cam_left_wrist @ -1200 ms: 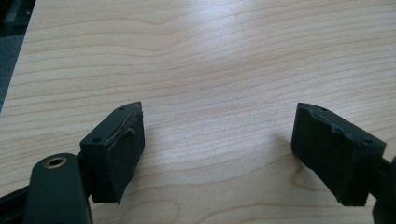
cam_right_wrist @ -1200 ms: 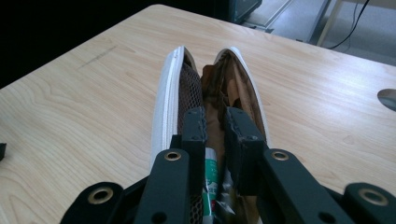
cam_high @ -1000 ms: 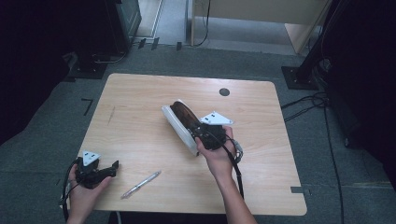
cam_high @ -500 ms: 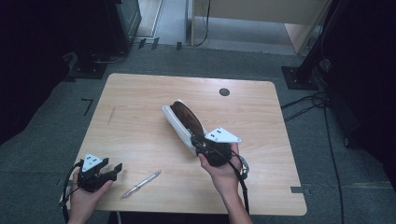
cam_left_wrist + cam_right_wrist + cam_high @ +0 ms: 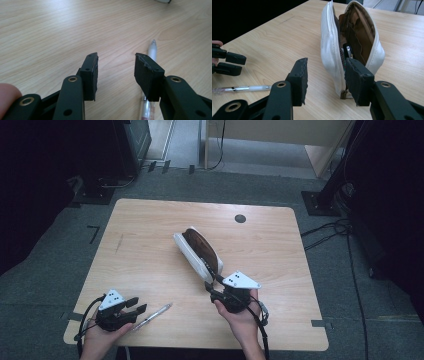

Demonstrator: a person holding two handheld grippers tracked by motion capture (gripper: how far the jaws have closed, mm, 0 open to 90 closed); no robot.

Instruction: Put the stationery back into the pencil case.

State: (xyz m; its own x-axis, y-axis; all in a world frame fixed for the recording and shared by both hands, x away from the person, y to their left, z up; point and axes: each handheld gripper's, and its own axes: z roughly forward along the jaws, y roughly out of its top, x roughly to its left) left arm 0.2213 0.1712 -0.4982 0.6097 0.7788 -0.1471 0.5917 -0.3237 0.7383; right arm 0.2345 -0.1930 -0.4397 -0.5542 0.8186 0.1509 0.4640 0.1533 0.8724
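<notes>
**Pen and Open Pouch Lay Between Two Parted Grippers**

Nearest the person, at about 7 o'clock on the table [image 5: 150, 220], the left gripper [image 5: 136, 306] sat in a hand at the front edge. Its matte black jaws had just been closing, yet stood apart with only bare wood between them. In the left gripper view, the blocky pads [image 5: 91, 72] showed worn, chipped edges.

Just beside that gripper lay the pen [image 5: 152, 315], a slim, translucent white cylinder with a clear, tapered tip. Its long axis ran from 7 o'clock to 1 o'clock in the high view, the far end pointing toward the table's middle. In the left gripper view it passed under the right-hand jaw, untouched as far as could be told.

At about 5 o'clock, the right gripper [image 5: 214, 287] was held with its grey three-cornered plate on top. Its jaws had just been opening and stood spread, gripping nothing, with the near end of the pouch just ahead of them.

Farther off, near the centre, lay the pouch [image 5: 192, 255]: a soft, white, oblong case, unzipped, with a brown fabric lining and small dark items inside. Its long axis ran from 5 o'clock to 11 o'clock, the near end pointing at the right gripper.

The tabletop was pale, smooth wood-grain laminate with rounded corners.
</notes>
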